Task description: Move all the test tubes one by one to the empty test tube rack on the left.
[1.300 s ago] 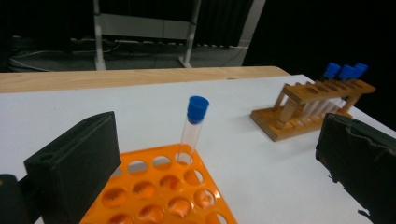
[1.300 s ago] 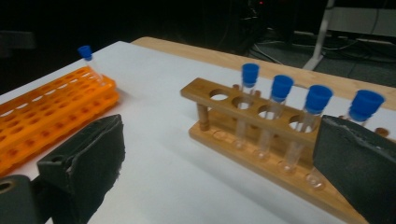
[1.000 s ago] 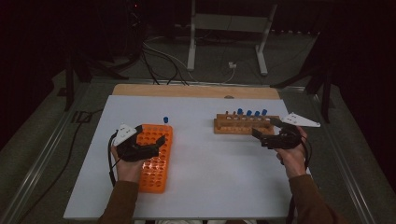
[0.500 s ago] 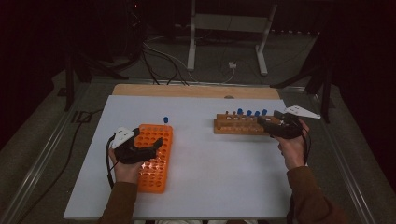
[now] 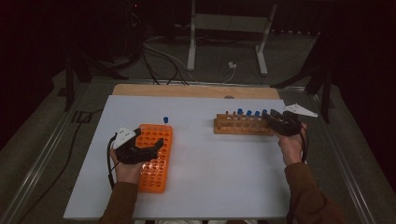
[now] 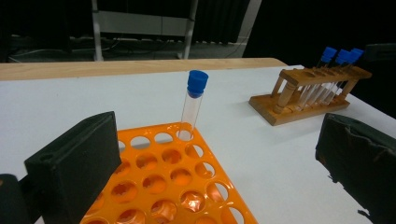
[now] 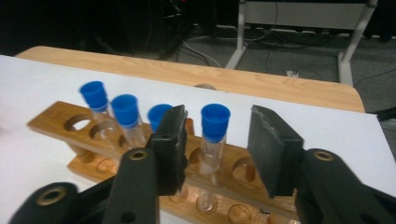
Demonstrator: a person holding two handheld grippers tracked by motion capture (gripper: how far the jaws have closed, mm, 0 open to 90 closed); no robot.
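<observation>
A wooden rack [image 5: 243, 125] at the right holds several blue-capped tubes. My right gripper [image 5: 274, 120] is at its right end. In the right gripper view the jaws stand either side of one blue-capped tube [image 7: 215, 133] in that rack [image 7: 60, 121]. They have just been closing, and a gap still shows on each side, so the right gripper [image 7: 217, 149] is open. My left gripper [image 5: 154, 148] rests open over the orange rack [image 5: 156, 163]. One blue-capped tube [image 6: 194, 105] stands upright in a far corner hole of the orange rack [image 6: 163, 186].
White board [image 5: 210, 168] covers the table, with a wooden strip [image 5: 187, 91] along its far edge. Between the two racks the board is bare. Cables [image 5: 163, 56] and a stand's legs [image 5: 224, 46] lie on the dark floor beyond.
My right gripper has moved away from the person to the wooden rack's right end, and its jaws have narrowed around a tube. The left gripper has stayed over the orange rack.
</observation>
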